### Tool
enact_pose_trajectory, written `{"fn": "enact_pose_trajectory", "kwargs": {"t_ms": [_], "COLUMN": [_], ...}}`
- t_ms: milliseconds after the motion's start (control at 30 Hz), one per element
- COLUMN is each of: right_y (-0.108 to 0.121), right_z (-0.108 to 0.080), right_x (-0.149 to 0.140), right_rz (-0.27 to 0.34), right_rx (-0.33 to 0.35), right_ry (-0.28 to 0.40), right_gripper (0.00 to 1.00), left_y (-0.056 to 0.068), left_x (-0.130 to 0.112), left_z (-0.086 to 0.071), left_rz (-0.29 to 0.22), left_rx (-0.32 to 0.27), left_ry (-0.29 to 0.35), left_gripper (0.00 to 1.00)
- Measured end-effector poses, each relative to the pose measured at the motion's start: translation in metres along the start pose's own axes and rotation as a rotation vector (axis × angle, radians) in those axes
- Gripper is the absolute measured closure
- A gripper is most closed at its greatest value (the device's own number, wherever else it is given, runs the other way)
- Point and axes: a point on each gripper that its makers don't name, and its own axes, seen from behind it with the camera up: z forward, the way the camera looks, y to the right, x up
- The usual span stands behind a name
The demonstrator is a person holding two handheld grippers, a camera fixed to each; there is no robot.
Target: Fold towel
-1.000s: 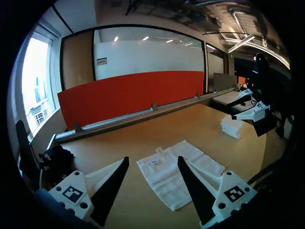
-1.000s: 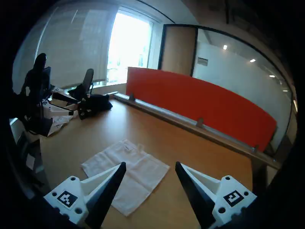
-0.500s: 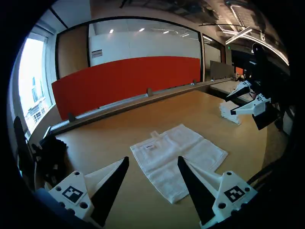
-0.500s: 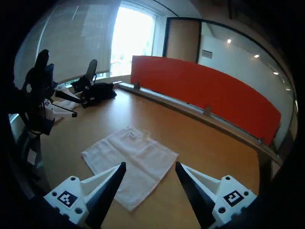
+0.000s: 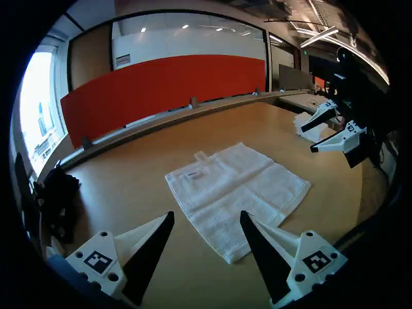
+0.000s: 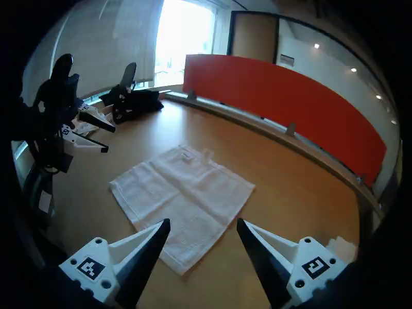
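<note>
A white towel [image 5: 237,188] lies spread flat on the wooden table [image 5: 129,180], its small label and loop at the far edge. My left gripper [image 5: 206,216] hovers open above the towel's near edge, nothing between its fingers. My right gripper [image 5: 310,139] hangs open in the air off the towel's right side. In the right gripper view the same towel [image 6: 180,193] lies ahead, and my right gripper [image 6: 203,222] stands open over its near corner. The left gripper [image 6: 110,140], held by a person's hand, is open to the towel's left.
A stack of folded white towels [image 5: 308,126] sits at the table's right end, also seen as the stack [image 6: 344,248]. A black bag [image 6: 136,100] lies at the other end. A red divider [image 5: 165,87] runs along the table's far edge.
Both grippers have dropped lower and closer to the towel, which now looks larger and sits right in front of each pair of fingers. Both have stayed open.
</note>
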Motion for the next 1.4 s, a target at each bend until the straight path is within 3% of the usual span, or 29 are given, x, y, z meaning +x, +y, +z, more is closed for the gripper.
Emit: {"fn": "enact_pose_trajectory", "kwargs": {"t_ms": [600,900,1400], "right_y": [-0.018,-0.023,-0.03], "right_z": [0.028,0.037,0.039], "right_x": [-0.055,-0.079,-0.105], "right_rz": [-0.003,-0.013,-0.035], "right_rx": [0.043,0.063,0.086], "right_ry": [-0.107,-0.149,-0.199], "right_gripper": [0.0,0.0,0.0], "left_y": [0.014,0.028,0.037], "left_x": [-0.06,-0.078,-0.1], "left_z": [0.029,0.036,0.042], "left_rz": [0.032,0.035,0.048], "left_rx": [-0.056,-0.095,-0.126], "left_ry": [-0.126,-0.167,-0.226], "left_gripper": [0.05,0.06,0.06]}}
